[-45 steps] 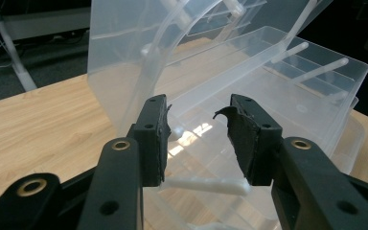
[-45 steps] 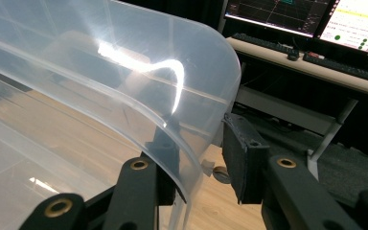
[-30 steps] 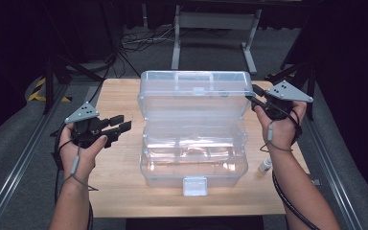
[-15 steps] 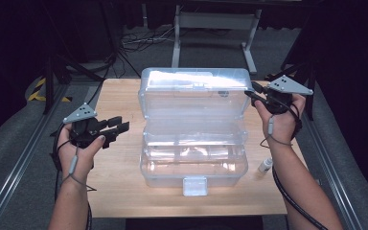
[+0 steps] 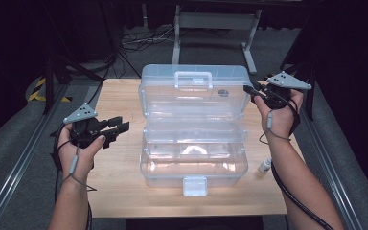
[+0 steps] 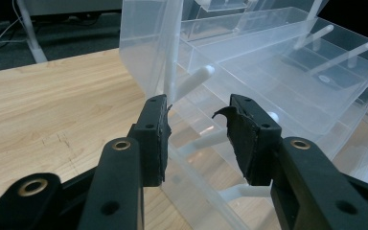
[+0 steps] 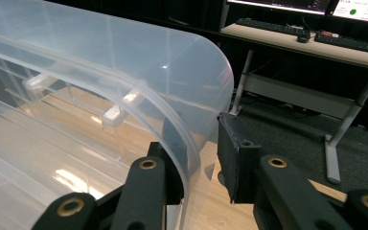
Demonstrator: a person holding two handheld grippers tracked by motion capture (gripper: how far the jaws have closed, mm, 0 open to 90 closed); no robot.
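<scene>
Floor: grey carpet (image 5: 211, 45), cables (image 5: 139, 38) strewn at upper centre
Table: light wood (image 5: 120, 98), mid-frame
Far furniture: grey metal stand (image 5: 215, 21); desk with keyboard (image 7: 273, 28), possibly monitors, upper right
Surroundings: dark

A lab or recording studio: a small wooden table (image 5: 124, 96) stands amid black curtains on grey carpet, with loose cables (image 5: 139, 38) on the floor, hazard tape (image 5: 38, 88), metal rails (image 5: 14, 158), and a desk carrying keyboards (image 7: 273, 28) and monitors (image 7: 359, 7).

Each black gripper (image 5: 117, 128) (image 5: 249, 90) has 2 blocky jaws with brass-ringed screw holes, a grey triangular top plate, and a dark trailing cable.
</scene>
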